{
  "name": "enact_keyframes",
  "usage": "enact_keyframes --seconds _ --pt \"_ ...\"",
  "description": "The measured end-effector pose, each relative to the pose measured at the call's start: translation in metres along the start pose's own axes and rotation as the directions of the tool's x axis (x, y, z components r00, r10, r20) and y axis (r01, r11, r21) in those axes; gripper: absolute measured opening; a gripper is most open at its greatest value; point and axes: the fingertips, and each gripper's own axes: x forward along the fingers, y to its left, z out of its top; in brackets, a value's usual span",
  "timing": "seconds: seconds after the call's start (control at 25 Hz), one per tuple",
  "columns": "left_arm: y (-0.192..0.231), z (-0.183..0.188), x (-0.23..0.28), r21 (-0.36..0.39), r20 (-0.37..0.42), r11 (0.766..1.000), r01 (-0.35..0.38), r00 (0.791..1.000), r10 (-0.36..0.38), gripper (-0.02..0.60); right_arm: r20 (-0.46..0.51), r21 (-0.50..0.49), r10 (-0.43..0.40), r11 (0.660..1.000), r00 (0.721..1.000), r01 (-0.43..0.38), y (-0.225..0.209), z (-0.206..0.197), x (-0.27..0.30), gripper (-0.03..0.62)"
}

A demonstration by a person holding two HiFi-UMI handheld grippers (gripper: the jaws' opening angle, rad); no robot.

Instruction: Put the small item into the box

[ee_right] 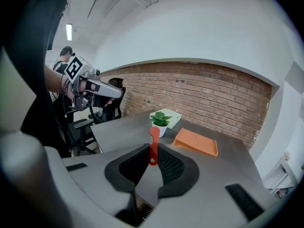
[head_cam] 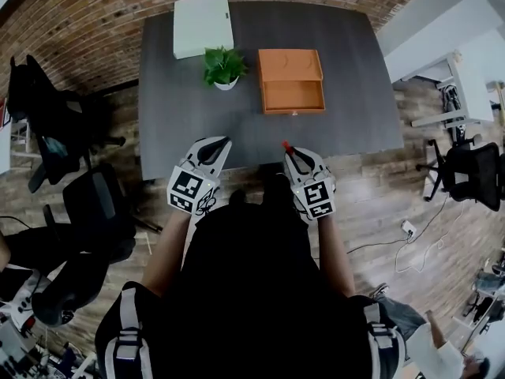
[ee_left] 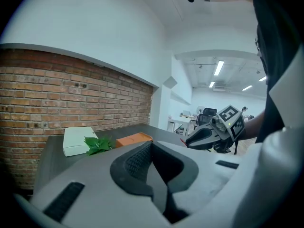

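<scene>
Right gripper is clamped on the small red item, on the near side of the orange box. Left gripper is pinched together with nothing in it, near-left of the box. Best: carry the item forward, release only once it's over the box's open tray, and stay clear of the plant just left of the box.
</scene>
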Motion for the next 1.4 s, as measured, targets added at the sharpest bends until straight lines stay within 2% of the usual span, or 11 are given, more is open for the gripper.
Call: enact_keyframes --seconds 0.44,0.76,1.16,1.4 --pt "0.01 0.032 0.066 -0.007 0.003 0.999 -0.035 0.999 0.035 0.023 0.021 -0.019 0.071 0.997 0.997 -0.07 -0.071 0.013 0.035 0.069" --pt "0.022 0.033 0.097 -0.02 -0.031 0.996 -0.084 0.996 0.083 0.023 0.03 -0.034 0.127 0.992 0.992 -0.126 -0.108 0.012 0.067 0.069" --pt "0.023 0.047 0.134 -0.039 -0.032 0.984 -0.176 0.984 0.174 0.023 0.019 -0.077 0.255 0.965 0.967 -0.253 -0.141 0.006 0.092 0.069" --pt "0.025 0.035 0.129 -0.087 -0.059 0.958 -0.272 0.962 0.267 0.023 0.01 -0.14 0.328 0.936 0.945 -0.323 -0.153 0.012 0.109 0.069"
